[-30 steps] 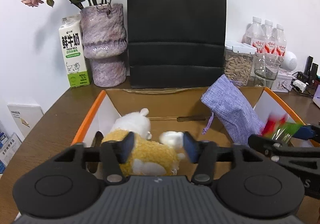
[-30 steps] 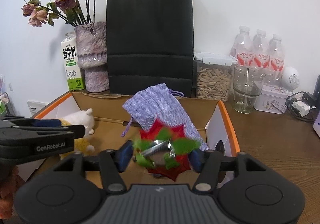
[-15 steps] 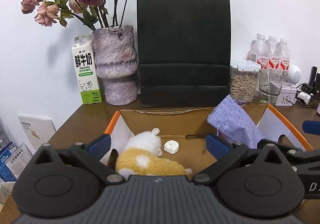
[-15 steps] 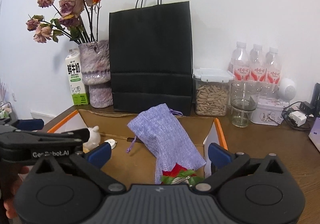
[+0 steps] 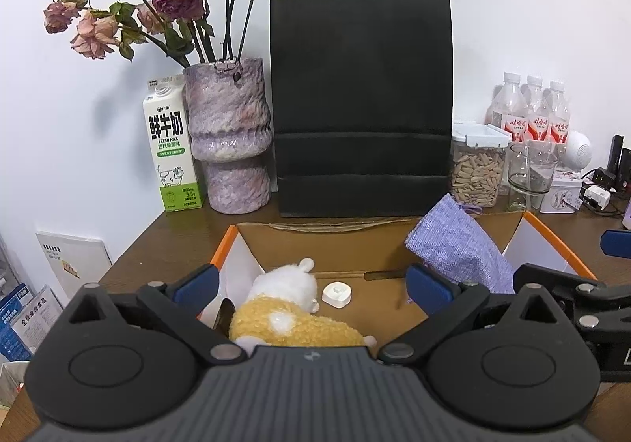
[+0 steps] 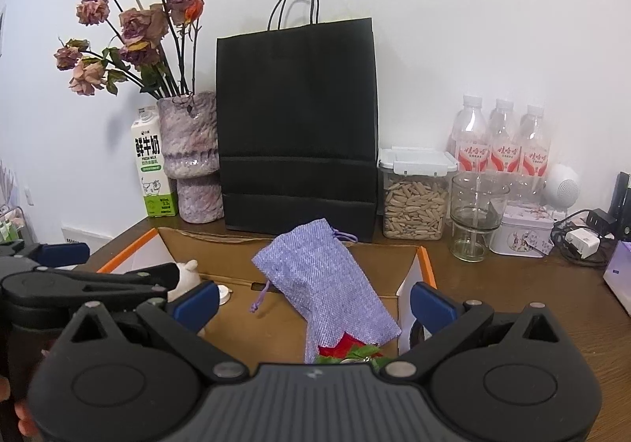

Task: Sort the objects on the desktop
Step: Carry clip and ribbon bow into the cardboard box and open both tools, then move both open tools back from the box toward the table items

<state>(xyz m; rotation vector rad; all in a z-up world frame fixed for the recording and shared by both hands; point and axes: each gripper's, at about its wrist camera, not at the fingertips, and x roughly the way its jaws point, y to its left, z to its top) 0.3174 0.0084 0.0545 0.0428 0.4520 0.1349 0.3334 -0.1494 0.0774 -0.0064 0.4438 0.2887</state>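
Jaws on both grippers, left (image 5: 311,286) and right (image 6: 313,302), are spread wide and hold nothing. In the box (image 5: 550,233) lie the plush toy (image 5: 294,317), purple pouch (image 6: 325,284) and red-green thing (image 6: 347,353). That drop looks done; next, pull back and find another thing on the bench (image 6: 512,292).

A plain white wall (image 5: 493,8) rises right behind the brown wooden desk (image 6: 512,284); against that wall a black paper bag (image 5: 361,102) stands upright, casting only a soft shadow beside it, the light even and diffuse
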